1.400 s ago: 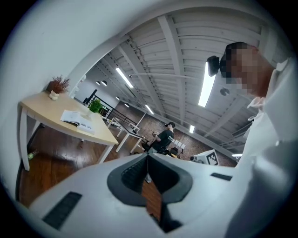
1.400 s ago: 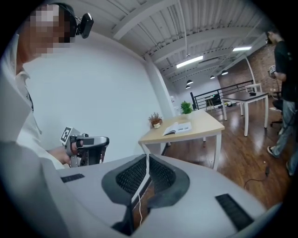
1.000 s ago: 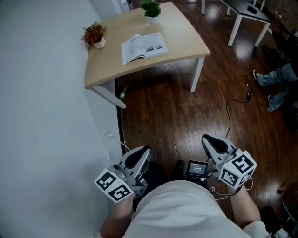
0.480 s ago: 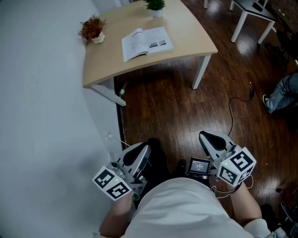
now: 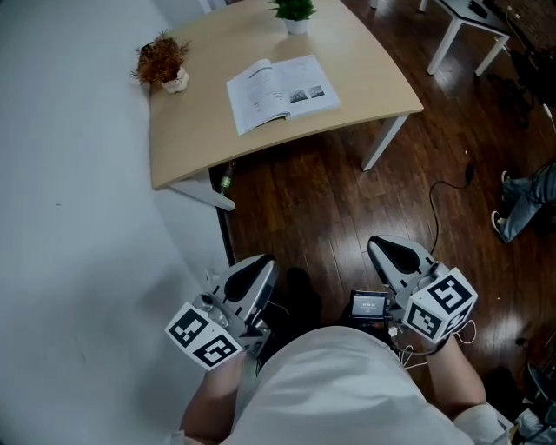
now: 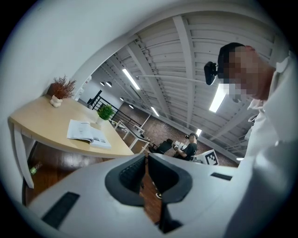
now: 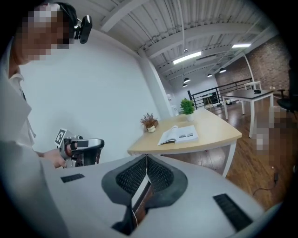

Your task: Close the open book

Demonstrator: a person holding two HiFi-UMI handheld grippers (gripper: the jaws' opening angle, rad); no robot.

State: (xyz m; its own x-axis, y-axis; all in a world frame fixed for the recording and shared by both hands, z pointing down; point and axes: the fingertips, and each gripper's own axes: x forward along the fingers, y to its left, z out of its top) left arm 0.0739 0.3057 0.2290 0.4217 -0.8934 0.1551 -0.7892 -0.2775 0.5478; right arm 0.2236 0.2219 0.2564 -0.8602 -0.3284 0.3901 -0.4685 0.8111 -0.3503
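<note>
Jaws on the left gripper (image 6: 145, 159) were pressed together with nothing between them, and the right gripper (image 7: 146, 163) was likewise closed and empty. Both were held low and close to the body, side by side over the dark wooden floor (image 5: 321, 209), pointing toward the table (image 5: 195, 130), just as they had been a second before. A small screen (image 5: 369, 306) sat between them near the right one.

Ahead, well apart from both grippers, the book (image 5: 282, 91) lay open and flat on the table near its front edge, untouched. A dried reddish plant (image 5: 161, 63) stood at the table's wall-side corner and a green potted plant (image 5: 295, 10) at its far edge, beyond the book.

Compared with a second earlier, the table and book had come closer and filled more of the head view, the table's front edge and right leg sitting lower in it. A black cable (image 5: 434, 209) trailed on the floor to the right, and a seated person's legs (image 5: 526, 195) showed at the right edge, lower in the view than before. A white wall (image 5: 78, 217) ran along the left.
</note>
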